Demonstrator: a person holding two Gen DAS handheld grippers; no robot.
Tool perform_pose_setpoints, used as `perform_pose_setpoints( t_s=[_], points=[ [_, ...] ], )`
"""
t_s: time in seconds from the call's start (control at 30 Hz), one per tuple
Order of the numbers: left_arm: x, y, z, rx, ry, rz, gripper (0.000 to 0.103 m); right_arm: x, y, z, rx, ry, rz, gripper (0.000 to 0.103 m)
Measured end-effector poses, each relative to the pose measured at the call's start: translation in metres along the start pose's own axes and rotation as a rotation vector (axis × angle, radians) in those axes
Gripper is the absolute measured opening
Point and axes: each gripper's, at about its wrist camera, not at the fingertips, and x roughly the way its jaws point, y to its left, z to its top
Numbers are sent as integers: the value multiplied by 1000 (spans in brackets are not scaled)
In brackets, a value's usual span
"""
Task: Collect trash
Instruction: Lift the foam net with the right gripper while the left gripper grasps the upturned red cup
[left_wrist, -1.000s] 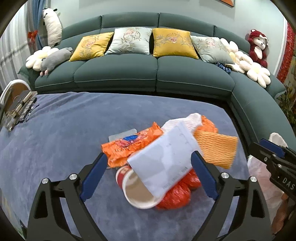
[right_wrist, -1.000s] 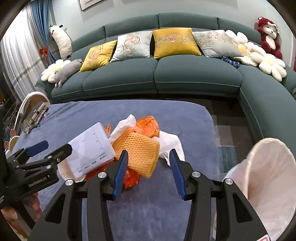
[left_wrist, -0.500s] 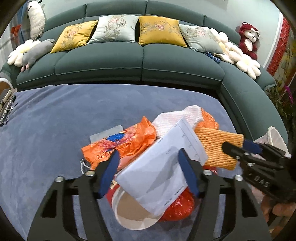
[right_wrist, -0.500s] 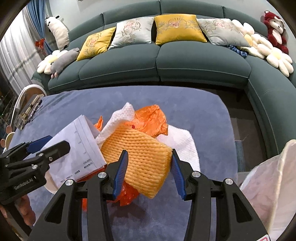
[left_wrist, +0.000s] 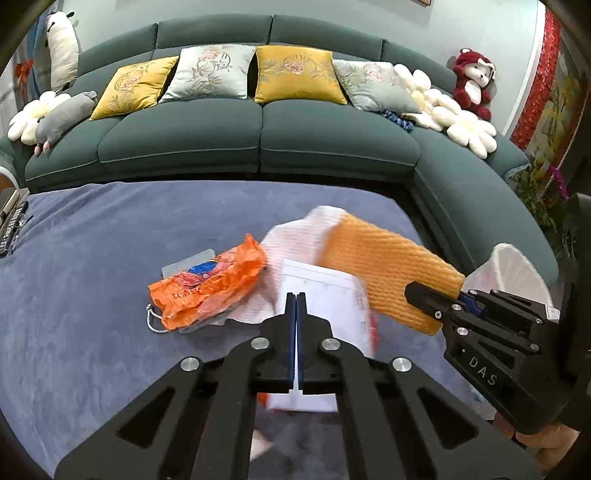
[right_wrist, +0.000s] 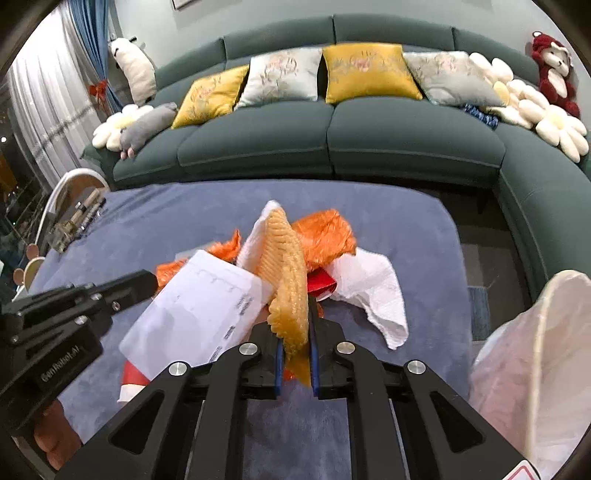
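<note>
A heap of trash lies on the blue-grey cloth. My left gripper has its jaws pressed together on the near edge of a white printed paper, which hangs tilted above the heap. My right gripper is closing; its pads press on an orange foam net, which stands on edge between them. The net stretches out from the right gripper in the left wrist view. An orange plastic bag, a white paper towel and a red cup stay on the cloth.
A white trash bag gapes at the right, beside the right gripper. A green sofa with cushions curves round the far and right sides. Small items sit at the cloth's left edge. A person's hand holds the left gripper.
Both grippers went from open to shut. The left closed on the white paper and lifted it off the cup. The right closed on the foam net and turned it on edge.
</note>
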Motion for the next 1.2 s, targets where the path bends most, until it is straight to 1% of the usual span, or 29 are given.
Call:
perform_pose_setpoints(
  t_s=[0.3, 0.43, 0.53, 0.57, 0.6, 0.63, 0.67, 0.7, 0.8, 0.9, 0.93, 1.0, 1.03, 1.13, 1.2],
  points=[
    [-42, -36, 0, 18, -56, -27, 0, -66, -26, 4, 41, -111, -34, 10],
    [-50, -49, -5, 16, -52, -41, 0, -92, -44, 2, 64, -149, -54, 10],
    [-45, -47, -13, -26, -29, -39, 4, -104, -57, -3, 84, -158, -63, 10],
    [-42, -45, -16, -45, -16, -29, 18, -106, -60, -6, 88, -160, -65, 10],
    [-38, -42, -20, -64, -4, -14, 43, -108, -63, -8, 92, -162, -67, 10],
    [-36, -39, -24, -80, -8, 2, 53, -110, -64, -10, 96, -162, -69, 10],
    [-35, -35, -28, -98, -22, 21, 59, -110, -66, -13, 102, -160, -68, 10],
    [-34, -31, -33, -111, -32, 34, 60, -110, -67, -16, 107, -157, -67, 10],
    [-22, -26, -45, -107, 4, 48, 62, -105, -69, -23, 119, -146, -58, 10],
    [-13, -22, -51, -111, 12, 77, 66, -99, -68, -27, 124, -133, -47, 10],
    [-13, -18, -54, -121, 13, 81, 68, -96, -66, -28, 124, -129, -46, 10],
    [-15, -6, -61, -166, 16, 94, 69, -92, -65, -29, 123, -119, -41, 10],
    [-16, 0, -63, -185, 12, 93, 72, -91, -64, -30, 123, -116, -37, 10],
    [-20, 18, -77, -221, 17, 131, 78, -85, -58, -33, 114, -103, -24, 10],
    [-15, 31, -85, -236, 39, 172, 79, -81, -53, -35, 104, -94, -20, 10]
  ],
)
